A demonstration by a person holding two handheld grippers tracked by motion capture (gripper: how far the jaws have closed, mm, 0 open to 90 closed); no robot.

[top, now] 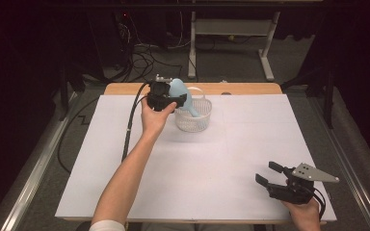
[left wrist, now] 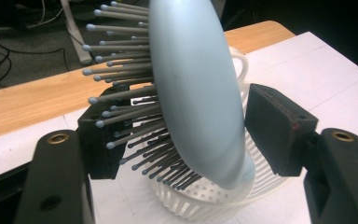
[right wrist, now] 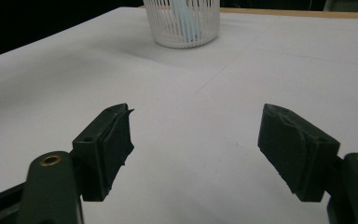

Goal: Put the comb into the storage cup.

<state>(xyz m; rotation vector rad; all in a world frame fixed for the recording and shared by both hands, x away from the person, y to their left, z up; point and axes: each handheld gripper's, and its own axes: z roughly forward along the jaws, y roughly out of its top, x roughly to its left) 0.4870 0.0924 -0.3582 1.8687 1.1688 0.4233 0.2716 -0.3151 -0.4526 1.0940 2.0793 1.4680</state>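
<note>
The person's left forearm reached up the table from the near edge, its hand wrapped around the left gripper [top: 173, 102] at the far side, right against the white basket [top: 193, 120]. In the left gripper view the pale blue hairbrush [left wrist: 193, 88] stood between the two black jaws, tilted, its lower end down inside the basket and its bristles [left wrist: 121, 70] sticking out toward the left jaw. The jaws were partly spread: several bristles brushed the left pad, while a clear gap showed between the smooth back of the brush and the right pad, so the brush was not pinched. The basket stood on the white sheet [top: 221, 159] near the wooden far edge of the table [top: 241, 88]. Well away, at the near right corner, the right hand held the right gripper [top: 269, 173] low over the sheet, pointing left and toward the basket. Its jaws stood wide apart with nothing between them, only bare sheet ahead.
</note>
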